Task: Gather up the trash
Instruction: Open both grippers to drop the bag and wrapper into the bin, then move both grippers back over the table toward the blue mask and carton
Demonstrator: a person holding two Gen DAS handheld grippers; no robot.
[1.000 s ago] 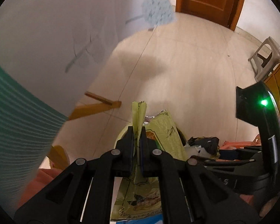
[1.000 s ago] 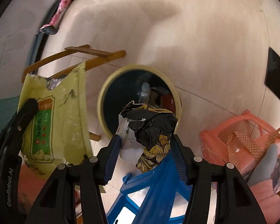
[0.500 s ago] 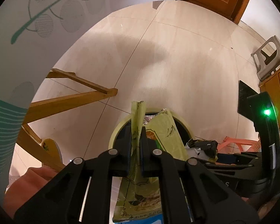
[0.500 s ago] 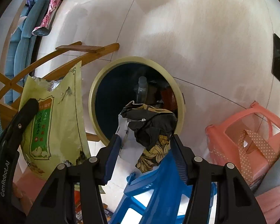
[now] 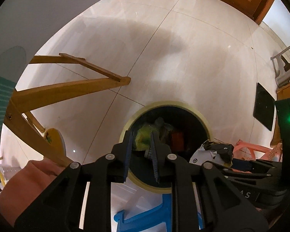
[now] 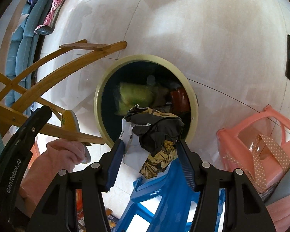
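A round bin with a cream rim stands on the tiled floor. A yellow-green bag lies inside it with other trash. My left gripper is open and empty just above the bin's mouth. My right gripper is shut on a crumpled black, white and gold wrapper and holds it over the bin's near rim. The wrapper also shows in the left wrist view.
A wooden chair frame stands left of the bin. A blue plastic stool is below the grippers. A pink stool with a dotted ribbon is at the right. A grey stool stands far right.
My left gripper opened and let go of the yellow-green bag, which dropped into the bin. Both grippers moved closer over the bin. The right gripper keeps hold of the wrapper.
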